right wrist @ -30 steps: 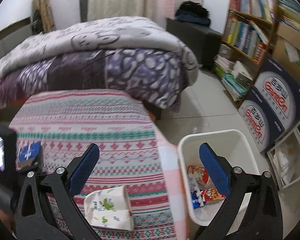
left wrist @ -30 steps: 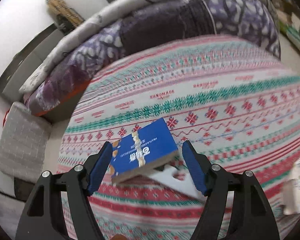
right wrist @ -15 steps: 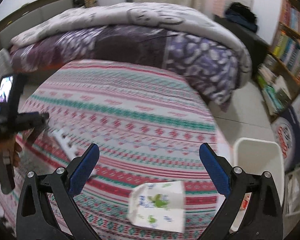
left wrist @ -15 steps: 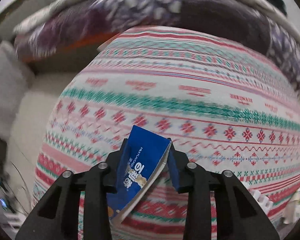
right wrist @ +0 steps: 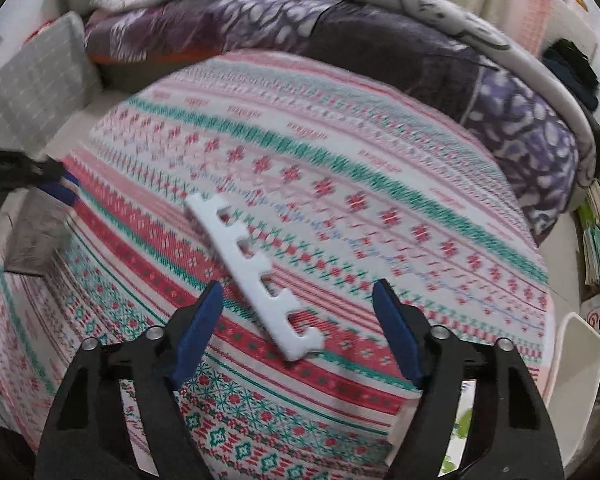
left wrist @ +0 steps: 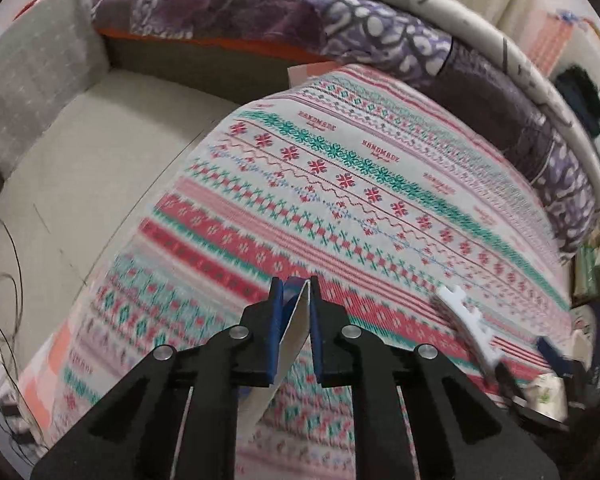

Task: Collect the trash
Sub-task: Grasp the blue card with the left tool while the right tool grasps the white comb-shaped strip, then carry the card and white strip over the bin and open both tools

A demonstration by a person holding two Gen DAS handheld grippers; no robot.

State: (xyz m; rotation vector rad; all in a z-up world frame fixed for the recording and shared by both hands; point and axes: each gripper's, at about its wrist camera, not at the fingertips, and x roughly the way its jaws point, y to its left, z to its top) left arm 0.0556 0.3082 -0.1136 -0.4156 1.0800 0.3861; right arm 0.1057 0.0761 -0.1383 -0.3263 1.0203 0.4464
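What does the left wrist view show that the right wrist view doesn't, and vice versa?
Only the left wrist view: the left gripper close up, shut on a flattened blue box seen edge-on, and thin wires at the left edge.

Only the right wrist view: the right gripper from behind, jaws closing with nothing between them, its tips either side of the near end of the white notched strip, and the white bin rim at the right.

Both: the patterned bedspread, the strip, the purple quilt and the grey pillow.

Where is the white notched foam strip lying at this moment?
In the right wrist view the white notched foam strip lies on the patterned blanket, just ahead of the right tool, between its closing jaws but untouched.
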